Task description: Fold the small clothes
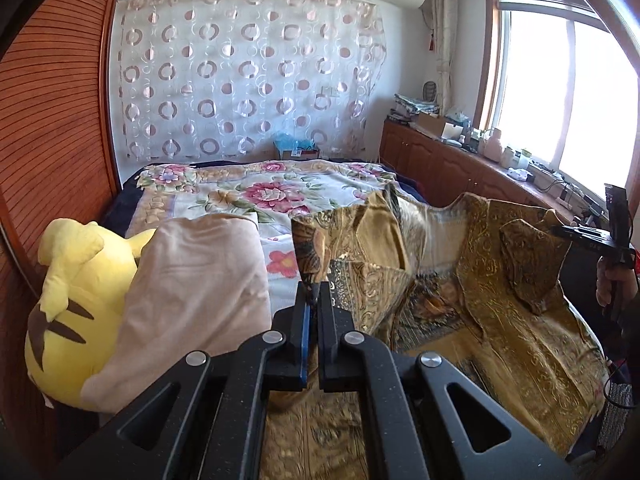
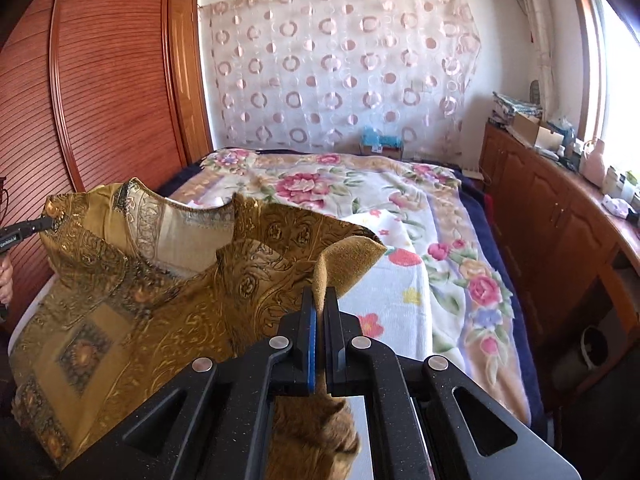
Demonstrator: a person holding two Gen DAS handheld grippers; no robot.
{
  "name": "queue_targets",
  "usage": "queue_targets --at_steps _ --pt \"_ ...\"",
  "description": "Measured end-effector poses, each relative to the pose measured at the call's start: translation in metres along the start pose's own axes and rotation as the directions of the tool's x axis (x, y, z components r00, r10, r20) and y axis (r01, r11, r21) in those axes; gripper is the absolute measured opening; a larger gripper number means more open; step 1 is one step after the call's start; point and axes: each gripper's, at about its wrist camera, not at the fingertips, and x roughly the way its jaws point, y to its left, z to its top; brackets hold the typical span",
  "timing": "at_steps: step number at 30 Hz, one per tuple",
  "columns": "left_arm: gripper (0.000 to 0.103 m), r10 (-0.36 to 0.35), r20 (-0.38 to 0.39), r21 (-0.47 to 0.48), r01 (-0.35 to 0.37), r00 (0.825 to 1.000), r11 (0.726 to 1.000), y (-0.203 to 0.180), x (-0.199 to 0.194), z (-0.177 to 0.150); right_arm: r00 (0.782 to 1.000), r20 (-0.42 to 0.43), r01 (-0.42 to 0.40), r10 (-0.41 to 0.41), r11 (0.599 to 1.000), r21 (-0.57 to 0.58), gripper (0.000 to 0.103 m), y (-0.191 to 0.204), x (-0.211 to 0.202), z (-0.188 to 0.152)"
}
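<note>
A gold-brown patterned garment [image 1: 480, 288] hangs spread between my two grippers above the bed; it also shows in the right wrist view [image 2: 152, 280]. My left gripper [image 1: 315, 286] is shut on its left shoulder edge. My right gripper [image 2: 320, 292] is shut on its right shoulder edge. In the left wrist view the right gripper [image 1: 560, 232] shows at the far right, pinching the cloth. In the right wrist view the left gripper [image 2: 50, 222] shows at the far left. The neckline sags between them.
A floral blanket [image 2: 400, 208] covers the bed. A yellow plush toy [image 1: 76, 292] and a pink folded cloth [image 1: 200, 292] lie at the left. A wooden wardrobe [image 2: 100, 100] stands left. A wooden cabinet [image 2: 560, 216] with clutter runs along the right under the window.
</note>
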Motion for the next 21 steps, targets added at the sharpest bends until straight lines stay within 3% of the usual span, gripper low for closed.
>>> queue_targets --at_steps 14,21 --pt "0.003 0.032 0.045 -0.071 -0.029 0.998 0.997 -0.007 -0.088 -0.081 0.998 0.043 -0.046 0.042 0.994 0.100 0.002 0.013 -0.096 -0.104" --pt "0.003 0.068 0.034 -0.095 -0.065 0.997 0.993 0.006 -0.108 -0.106 0.999 0.041 -0.025 0.021 0.994 0.106 0.002 0.008 -0.123 -0.125"
